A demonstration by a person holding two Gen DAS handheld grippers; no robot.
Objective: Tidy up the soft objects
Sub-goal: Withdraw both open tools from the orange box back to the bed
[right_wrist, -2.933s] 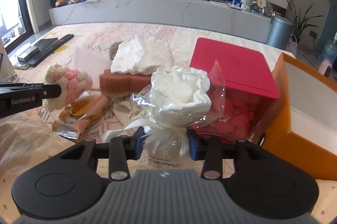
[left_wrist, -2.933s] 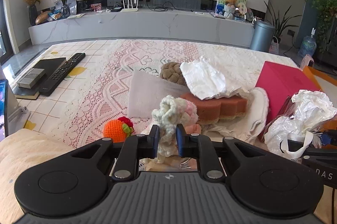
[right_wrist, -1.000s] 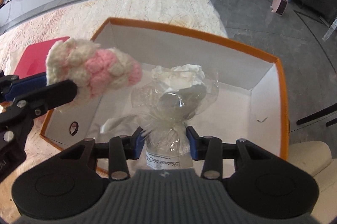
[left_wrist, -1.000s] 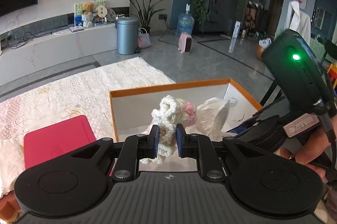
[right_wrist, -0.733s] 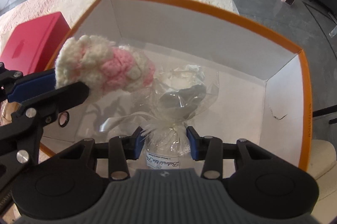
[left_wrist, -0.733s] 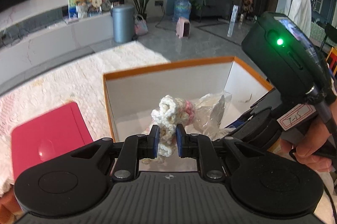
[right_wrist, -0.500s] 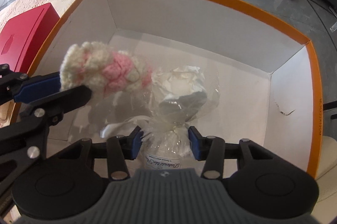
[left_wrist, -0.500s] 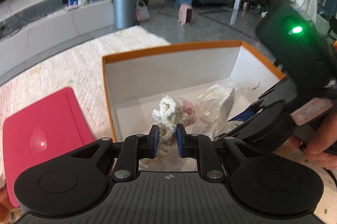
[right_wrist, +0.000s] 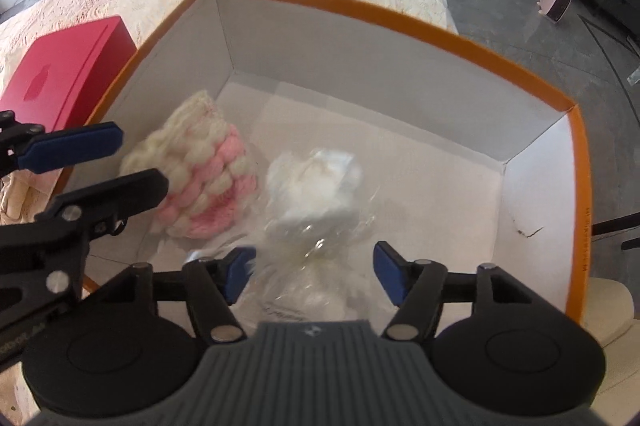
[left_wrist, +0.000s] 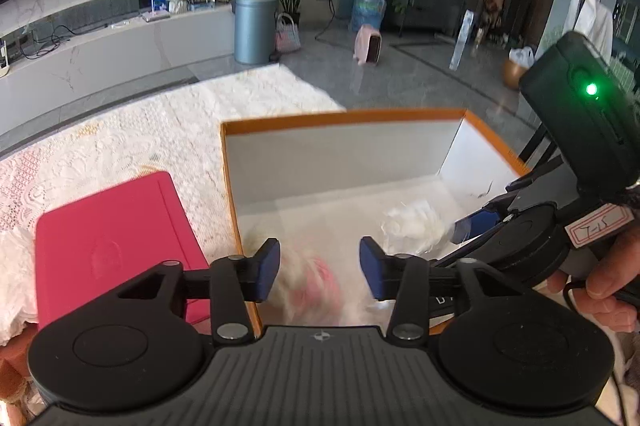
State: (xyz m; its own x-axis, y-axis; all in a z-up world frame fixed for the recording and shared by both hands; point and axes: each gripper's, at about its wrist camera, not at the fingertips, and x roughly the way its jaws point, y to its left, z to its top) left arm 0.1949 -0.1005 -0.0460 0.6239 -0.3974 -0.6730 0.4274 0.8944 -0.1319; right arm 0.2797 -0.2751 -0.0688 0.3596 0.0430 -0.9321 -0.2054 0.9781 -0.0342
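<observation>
Left gripper: jaws opening, clear of crochet toy
Right gripper: jaws opening, clear of wrapped bundle
Toy: in box, left, below left gripper
Bundle: just right of toy, long axis near-far

Two black claws with blue pads, silver screws, ribbed grey housings, a green indicator light.
</observation>
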